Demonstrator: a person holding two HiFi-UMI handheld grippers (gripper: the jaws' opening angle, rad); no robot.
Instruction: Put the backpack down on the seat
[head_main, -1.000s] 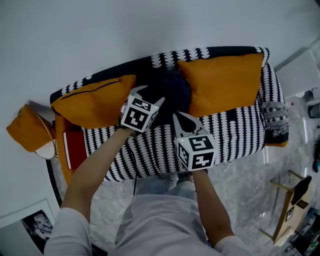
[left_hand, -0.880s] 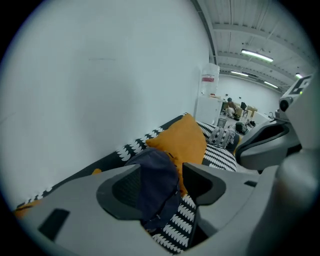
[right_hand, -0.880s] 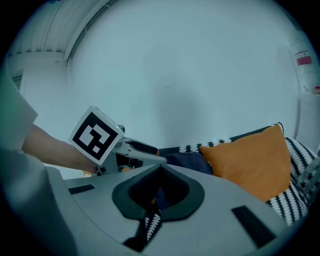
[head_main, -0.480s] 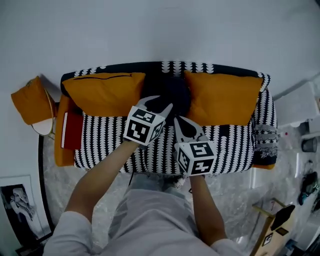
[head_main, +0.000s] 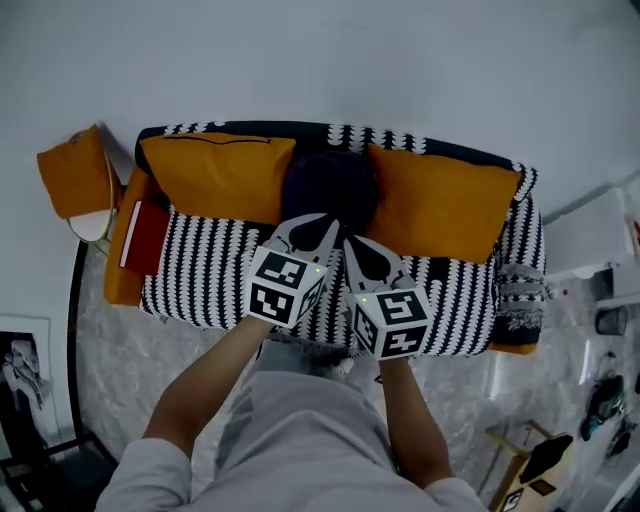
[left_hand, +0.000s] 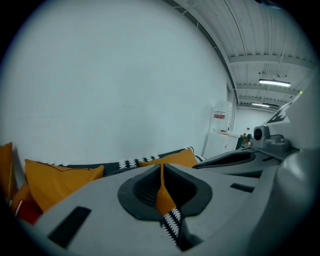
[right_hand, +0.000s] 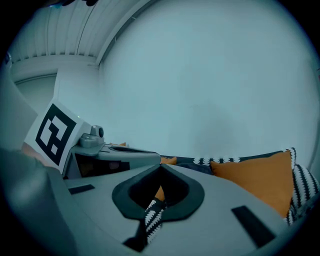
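Backpack (head_main: 330, 185) sits dark on the striped sofa seat (head_main: 205, 280), against the backrest between the left orange cushion (head_main: 215, 170) and the right orange cushion (head_main: 440, 205). Your left gripper (head_main: 318, 226) has just been closing its jaws, which now meet with nothing between them. Your right gripper (head_main: 358, 246) is pinched together too, also empty. Neither holds the backpack.

Cover of the sofa (head_main: 210, 285) was matt cloth, printed black and white. The cushions (head_main: 215, 175) were orange cloth, matt, lightly creased. The backpack (head_main: 330, 190) looked like dark, matt fabric. The left gripper (head_main: 325, 225) and right gripper (head_main: 350, 242) were smooth, matt grey plastic. The floor (head_main: 130, 330) was glossy and marbled.
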